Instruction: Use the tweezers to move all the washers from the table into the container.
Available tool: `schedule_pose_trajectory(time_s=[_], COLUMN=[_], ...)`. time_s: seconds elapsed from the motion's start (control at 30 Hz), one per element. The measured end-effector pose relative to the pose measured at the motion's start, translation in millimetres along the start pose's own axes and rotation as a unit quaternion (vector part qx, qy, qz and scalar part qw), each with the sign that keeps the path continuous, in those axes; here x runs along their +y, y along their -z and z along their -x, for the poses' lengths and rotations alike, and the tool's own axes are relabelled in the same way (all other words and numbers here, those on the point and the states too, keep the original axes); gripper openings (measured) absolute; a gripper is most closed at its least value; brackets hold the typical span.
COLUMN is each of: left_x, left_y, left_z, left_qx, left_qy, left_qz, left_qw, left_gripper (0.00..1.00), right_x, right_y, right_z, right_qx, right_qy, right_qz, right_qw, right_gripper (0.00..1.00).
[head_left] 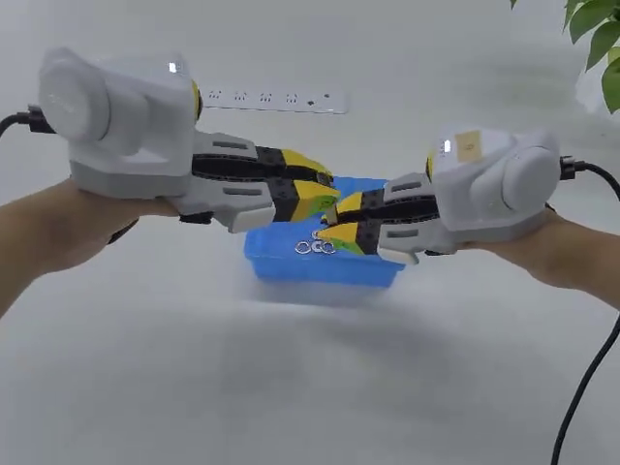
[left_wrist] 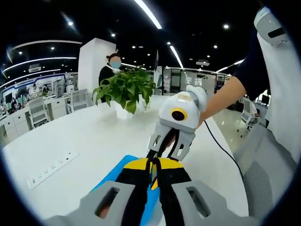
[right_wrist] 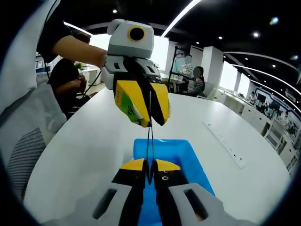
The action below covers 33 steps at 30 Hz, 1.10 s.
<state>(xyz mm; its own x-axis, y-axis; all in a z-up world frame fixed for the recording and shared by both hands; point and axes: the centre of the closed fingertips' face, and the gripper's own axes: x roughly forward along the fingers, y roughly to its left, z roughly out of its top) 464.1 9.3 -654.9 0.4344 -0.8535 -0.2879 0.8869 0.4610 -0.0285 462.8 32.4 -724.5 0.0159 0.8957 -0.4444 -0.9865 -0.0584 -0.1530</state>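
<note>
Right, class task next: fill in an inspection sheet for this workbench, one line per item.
Surface: white table, smooth.
Job's things: blue container holds a few washers; thin tweezers span between the grippers above it.
Clutter: power strip and potted plant at the far side.
Grippers: left gripper and right gripper meet tip to tip, both shut on the tweezers.
Cables: black cable hangs from the right gripper; second cable leaves the left gripper.
Surroundings: ceiling light strips; people behind.
</note>
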Motion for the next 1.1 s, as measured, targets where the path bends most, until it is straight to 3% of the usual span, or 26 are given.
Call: schedule_pose_trajectory(time_s=[0.07,0.2,0.3,0.53,0.67,0.77,1.1], left_x=[-1.4,-8.5,-10.4,-24.9,-42.5,-54.1,-79.9], left_y=[-0.5,-6.4,-14.2,-23.2,-28.5,-23.5,-10.4], left_z=[3.0,6.2,10.9,25.0,33.5,39.2,47.5], left_qx=[-0.001,0.003,-0.003,-0.01,-0.019,-0.013,0.014], left_qy=[0.006,0.011,0.004,0.014,0.035,0.044,0.051], left_qz=[-0.004,-0.06,-0.11,-0.127,-0.128,-0.126,-0.135], left_qw=[1.0,0.9981,0.994,0.9918,0.9909,0.9909,0.9894], left_gripper=[0.08,0.07,0.06,0.04,0.04,0.04,0.04], right_x=[-0.9,3.4,0.9,13.3,31.1,45.4,69.5], right_y=[-1.8,-8.9,-15.9,-32.7,-42.3,-41.8,-39.6], right_z=[1.3,3.3,6.1,17.2,24.2,29.2,36.8], right_qx=[-0.001,0.001,-0.002,0.005,0.01,0.022,0.053], right_qy=[0.001,-0.005,0.003,0.008,-0.004,-0.017,-0.034], right_qz=[0.0,0.013,0.019,0.05,0.06,0.064,0.075], right_qw=[1.0,0.9999,0.9998,0.9987,0.9981,0.9976,0.9952], right_gripper=[0.07,0.07,0.08,0.08,0.08,0.08,0.08])
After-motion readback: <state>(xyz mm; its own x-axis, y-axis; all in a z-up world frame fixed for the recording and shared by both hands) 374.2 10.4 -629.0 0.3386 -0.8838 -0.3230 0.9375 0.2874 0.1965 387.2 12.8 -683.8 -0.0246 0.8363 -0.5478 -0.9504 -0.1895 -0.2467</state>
